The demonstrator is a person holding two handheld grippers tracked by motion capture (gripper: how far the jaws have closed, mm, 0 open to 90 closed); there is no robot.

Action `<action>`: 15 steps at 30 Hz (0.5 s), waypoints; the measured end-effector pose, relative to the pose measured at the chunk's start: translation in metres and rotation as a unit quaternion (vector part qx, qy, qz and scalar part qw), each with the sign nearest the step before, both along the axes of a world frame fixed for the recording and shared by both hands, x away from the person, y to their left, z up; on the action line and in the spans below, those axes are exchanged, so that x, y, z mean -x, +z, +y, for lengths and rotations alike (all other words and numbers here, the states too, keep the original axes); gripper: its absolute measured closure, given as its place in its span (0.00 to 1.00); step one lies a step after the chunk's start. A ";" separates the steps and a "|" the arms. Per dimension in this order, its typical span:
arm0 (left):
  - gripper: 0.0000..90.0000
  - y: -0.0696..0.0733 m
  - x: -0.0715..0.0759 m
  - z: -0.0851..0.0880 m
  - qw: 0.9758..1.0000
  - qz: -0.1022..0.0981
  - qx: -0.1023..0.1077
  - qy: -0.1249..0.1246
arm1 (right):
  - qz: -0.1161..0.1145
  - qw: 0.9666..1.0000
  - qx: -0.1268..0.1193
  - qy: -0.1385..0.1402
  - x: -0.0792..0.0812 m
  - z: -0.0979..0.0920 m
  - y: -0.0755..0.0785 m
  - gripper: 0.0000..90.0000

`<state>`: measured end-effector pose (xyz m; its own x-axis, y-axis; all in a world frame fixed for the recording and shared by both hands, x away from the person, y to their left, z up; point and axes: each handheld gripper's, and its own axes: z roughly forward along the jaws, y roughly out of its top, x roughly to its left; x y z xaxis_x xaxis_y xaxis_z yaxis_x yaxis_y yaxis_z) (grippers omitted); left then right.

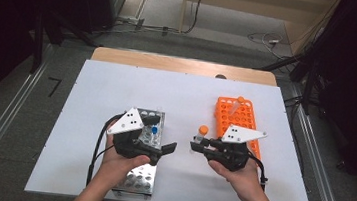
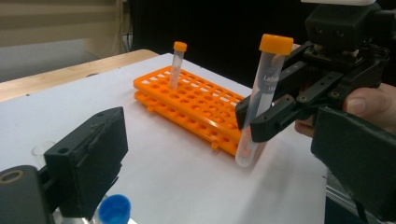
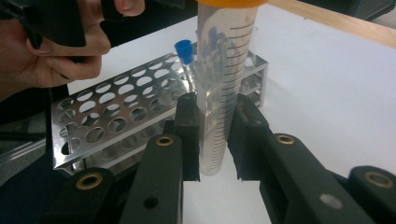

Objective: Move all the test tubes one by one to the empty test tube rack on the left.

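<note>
A clear graduated tube with an orange cap (image 1: pixel 203 131) (image 2: pixel 262 95) (image 3: pixel 224 88) stands upright between the pads of my right gripper (image 1: pixel 196 145) (image 2: pixel 254 119) (image 3: pixel 215 140), which is shut on it just above the white board, between the two racks. The orange rack (image 1: pixel 225 116) (image 2: pixel 196 100) lies to its right with one orange-capped tube (image 1: pixel 239 102) (image 2: pixel 177 63) standing in it. My left gripper (image 1: pixel 162 135) (image 2: pixel 219 163) hovers open over the metal rack (image 1: pixel 140 179) (image 3: pixel 112 126), with nothing between its jaws. A blue-capped tube (image 1: pixel 155 128) (image 2: pixel 114 210) (image 3: pixel 184 53) stands in the metal rack.
Both racks rest on a white board (image 1: pixel 117 89) over a wooden table (image 1: pixel 180 63). Dark frames and cables stand around the table on the floor.
</note>
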<state>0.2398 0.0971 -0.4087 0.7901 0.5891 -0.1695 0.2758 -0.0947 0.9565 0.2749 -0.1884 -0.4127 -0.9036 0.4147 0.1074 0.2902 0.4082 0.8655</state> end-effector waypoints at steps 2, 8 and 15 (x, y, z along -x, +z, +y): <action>0.07 0.000 0.001 -0.002 1.000 0.000 0.002 -0.004 | 0.000 1.000 0.002 0.005 0.002 0.003 0.000 0.80; 0.18 0.001 0.004 -0.007 1.000 -0.005 0.007 -0.030 | -0.001 1.000 0.008 0.022 0.009 0.012 -0.001 0.80; 0.35 0.001 0.007 -0.014 0.998 -0.008 0.007 -0.057 | -0.002 0.999 0.012 0.036 0.016 0.020 -0.001 0.80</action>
<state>0.2329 0.0834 -0.4078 0.8546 0.4924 -0.1651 0.2496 -0.1105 0.9620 0.2590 -0.1679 -0.4140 -0.9318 0.3507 0.0935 0.2550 0.4494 0.8562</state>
